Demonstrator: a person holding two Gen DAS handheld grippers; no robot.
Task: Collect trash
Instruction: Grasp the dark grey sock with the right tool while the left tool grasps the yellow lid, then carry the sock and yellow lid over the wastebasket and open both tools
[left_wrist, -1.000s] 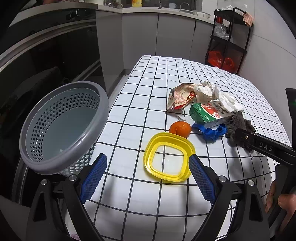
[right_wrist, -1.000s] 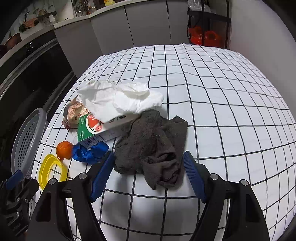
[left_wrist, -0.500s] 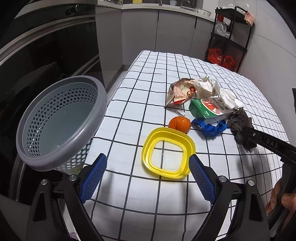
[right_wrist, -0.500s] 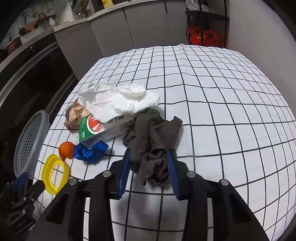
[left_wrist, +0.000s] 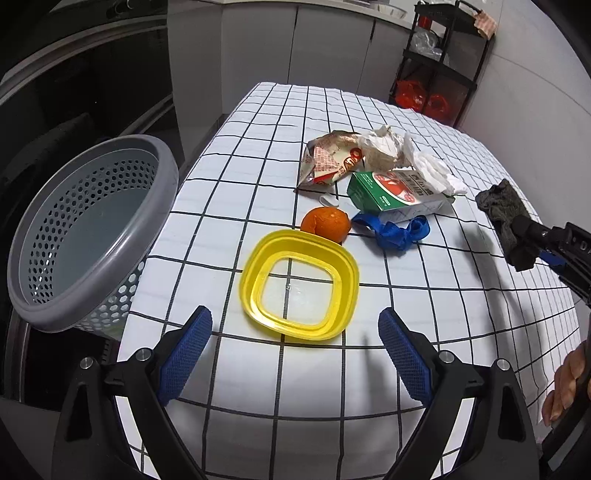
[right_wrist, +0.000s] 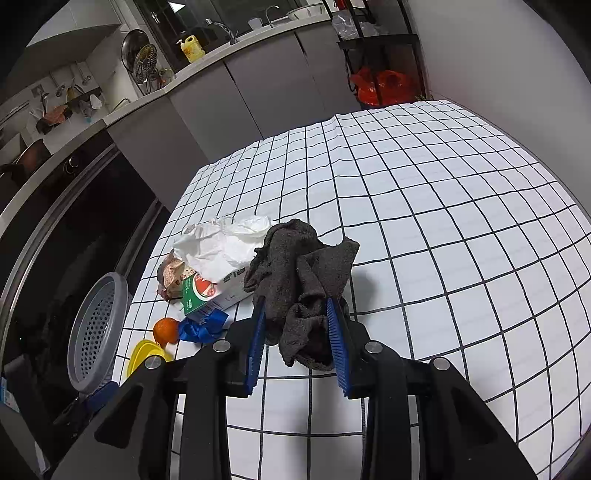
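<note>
Now, left view: left claw (left_wrist: 295, 354) gaping, empty, over lid (left_wrist: 299, 284) at centre; bin (left_wrist: 88, 229) tilted at left edge to take trash; rag (left_wrist: 508, 221) pinched at right | right view: right claw (right_wrist: 297, 341) just closed, clamping rag (right_wrist: 299, 280), lifted off checked cloth (right_wrist: 443, 221); kitchen counter (right_wrist: 207, 62) upper left.

A white tablecloth (left_wrist: 258, 387) with a black grid carries a yellow lid (left_wrist: 299, 284), an orange (left_wrist: 325, 223), a blue ribbon (left_wrist: 397, 234), a green-and-white carton (left_wrist: 395, 192) and a dark grey rag (right_wrist: 299, 273).
</note>
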